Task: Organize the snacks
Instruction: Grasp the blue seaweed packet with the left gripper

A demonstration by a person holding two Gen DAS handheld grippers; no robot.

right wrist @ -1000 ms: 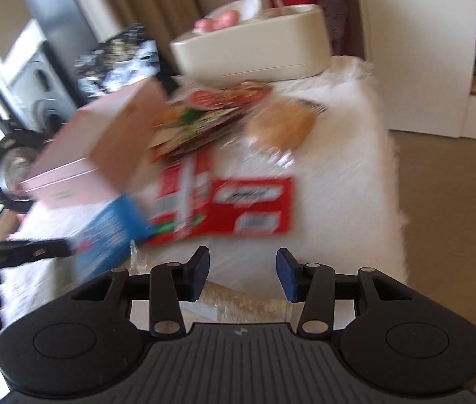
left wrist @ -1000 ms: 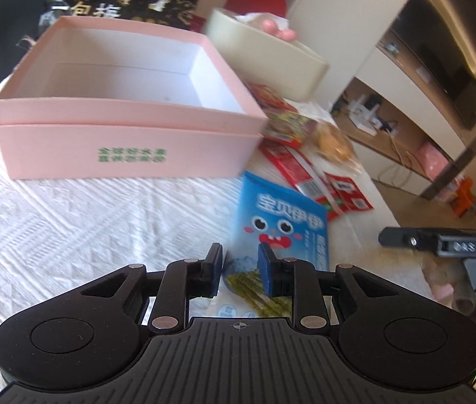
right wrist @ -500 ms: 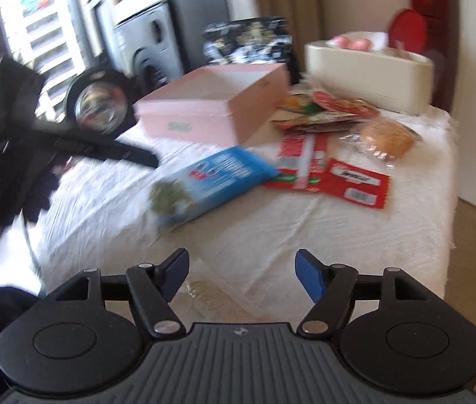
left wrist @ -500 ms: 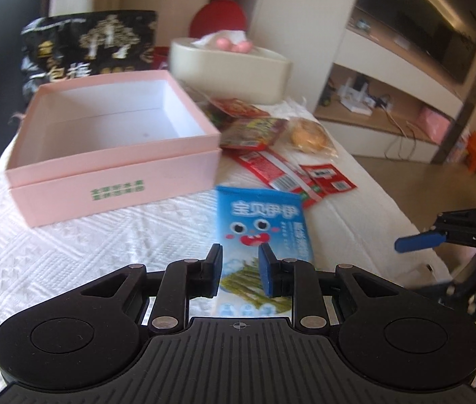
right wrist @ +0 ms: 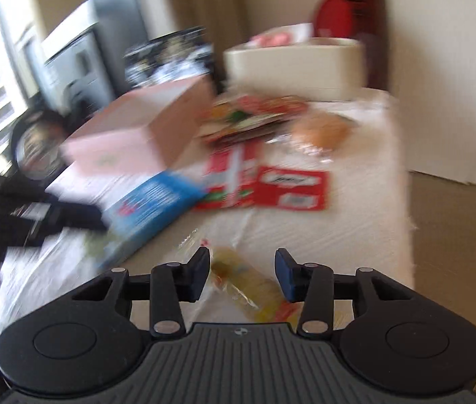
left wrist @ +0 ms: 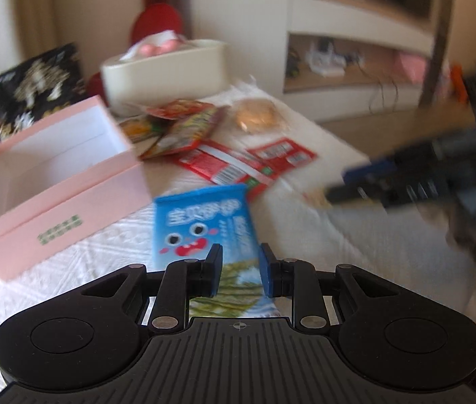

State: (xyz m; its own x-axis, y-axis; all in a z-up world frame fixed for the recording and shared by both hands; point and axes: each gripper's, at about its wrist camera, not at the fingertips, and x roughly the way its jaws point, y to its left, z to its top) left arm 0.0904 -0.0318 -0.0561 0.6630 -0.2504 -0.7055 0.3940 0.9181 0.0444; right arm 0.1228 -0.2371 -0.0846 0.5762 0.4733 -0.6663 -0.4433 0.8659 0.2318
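Where cloth shows: one pink box (left wrist: 59, 181), two red packets (left wrist: 248, 163).

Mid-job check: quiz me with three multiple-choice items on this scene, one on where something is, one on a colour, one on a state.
1. The wrapped bun lies: A inside the open box; B on the white cloth beyond the red packets; C in the left gripper.
2. The open box is: A green; B pink; C black.
3. The left gripper is: A shut on the blue packet; B open over the box; C shut on a red packet.

B, the bun sits on the cloth behind the red packets. B, the box's walls are pink. A, the blue packet's lower end is pinched between the fingers.
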